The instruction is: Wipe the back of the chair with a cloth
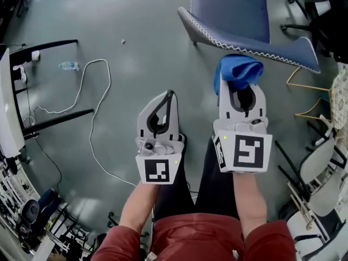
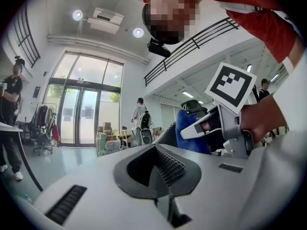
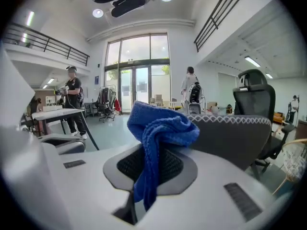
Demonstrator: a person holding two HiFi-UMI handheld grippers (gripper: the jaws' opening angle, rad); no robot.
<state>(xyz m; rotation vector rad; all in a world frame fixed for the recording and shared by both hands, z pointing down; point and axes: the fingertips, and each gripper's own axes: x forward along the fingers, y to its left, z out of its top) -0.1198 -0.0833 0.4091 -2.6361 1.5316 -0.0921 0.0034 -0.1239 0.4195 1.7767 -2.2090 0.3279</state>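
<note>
The right tongs [image 1: 241, 88], clenched on the blue cloth [image 1: 237, 70], point at the chair [image 1: 239, 15] back just ahead, its edge lying crosswise; the left tongs [image 1: 165, 103], clenched empty, hang farther off.

- The floor [image 1: 141, 48] is smooth, grey-green and glossy, with pale reflections of light.
- A blue chair [image 1: 234, 15] with white stitching along its edge stands on it at the far side.
- Well to the left of the chair lies a clear plastic bottle [image 1: 69, 66] on its side.
- A white cable [image 1: 89, 121] starts near the bottle and curls across the floor, left of and nearer than the chair.
- A small pale scrap [image 1: 123, 41] lies between the chair and the bottle.
- Farther left of the chair, two black bar feet [image 1: 54, 122] rest flat on the floor.
- Just right of the chair stands a thin gold wire frame [image 1: 305, 94].
</note>
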